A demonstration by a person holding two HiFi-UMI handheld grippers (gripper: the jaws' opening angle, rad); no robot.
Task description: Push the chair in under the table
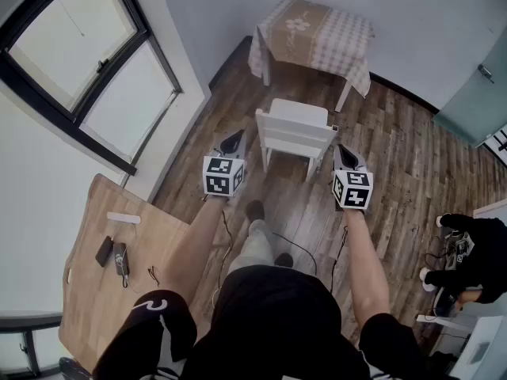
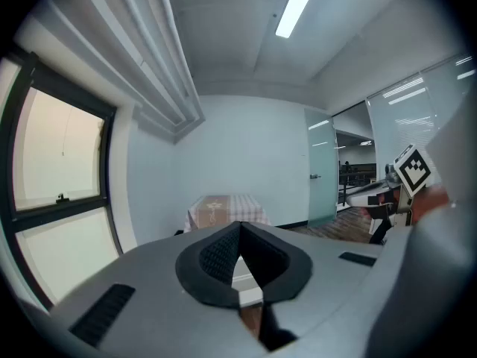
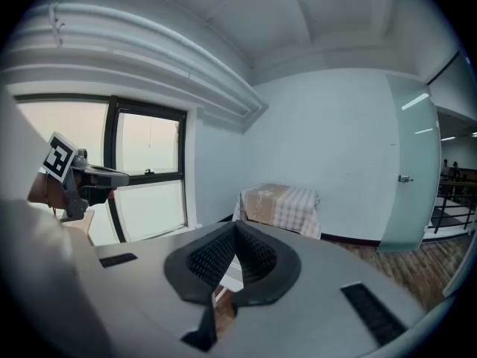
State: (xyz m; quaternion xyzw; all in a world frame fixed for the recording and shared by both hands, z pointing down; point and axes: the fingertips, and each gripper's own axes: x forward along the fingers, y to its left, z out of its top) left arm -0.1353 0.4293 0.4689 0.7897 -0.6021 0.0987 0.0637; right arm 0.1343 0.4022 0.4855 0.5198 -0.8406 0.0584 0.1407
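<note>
A white chair (image 1: 295,129) stands on the wood floor with its back towards me, a short way in front of a small table (image 1: 313,34) draped in a checked cloth. The left gripper (image 1: 234,142) hovers just left of the chair's back, apart from it, jaws shut and empty. On the other side the right gripper (image 1: 345,156) hangs level with it, also shut with nothing held. In the left gripper view the closed left gripper (image 2: 240,253) points at the table (image 2: 226,211). The right gripper (image 3: 234,246) likewise faces the table (image 3: 283,206), a sliver of white chair showing below its jaws.
A wooden desk (image 1: 103,291) with small devices lies at my lower left beside large windows (image 1: 87,58). Cables trail on the floor by my feet. A seated person (image 1: 471,264) is at the right edge. A frosted glass door (image 1: 479,93) stands at the far right.
</note>
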